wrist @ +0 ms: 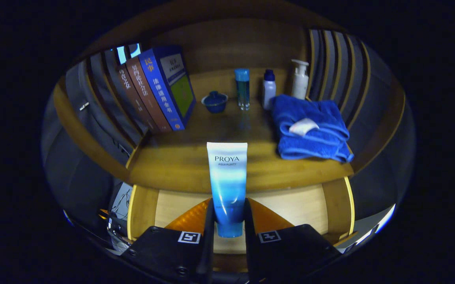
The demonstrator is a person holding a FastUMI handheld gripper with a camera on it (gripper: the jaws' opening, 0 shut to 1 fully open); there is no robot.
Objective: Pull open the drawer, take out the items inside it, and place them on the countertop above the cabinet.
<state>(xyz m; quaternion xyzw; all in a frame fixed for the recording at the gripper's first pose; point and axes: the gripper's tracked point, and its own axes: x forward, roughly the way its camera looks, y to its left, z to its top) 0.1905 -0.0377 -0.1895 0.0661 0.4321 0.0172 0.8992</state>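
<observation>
Gripper (227, 221) clamped on tube (227, 185), both fingers pressing its lower end; tube upright, cap end down, held over the open drawer (290, 205); what shows of the drawer's inside is bare. Beyond: countertop (195, 165) w/ leaning books (160, 90), lidded blue bowl (214, 101), slim blue bottle (242, 88), small white bottle (268, 88), pump bottle (300, 79), folded blue towel (310, 128).

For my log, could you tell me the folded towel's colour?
Blue, in the gripper view: folded towel on the countertop.
</observation>
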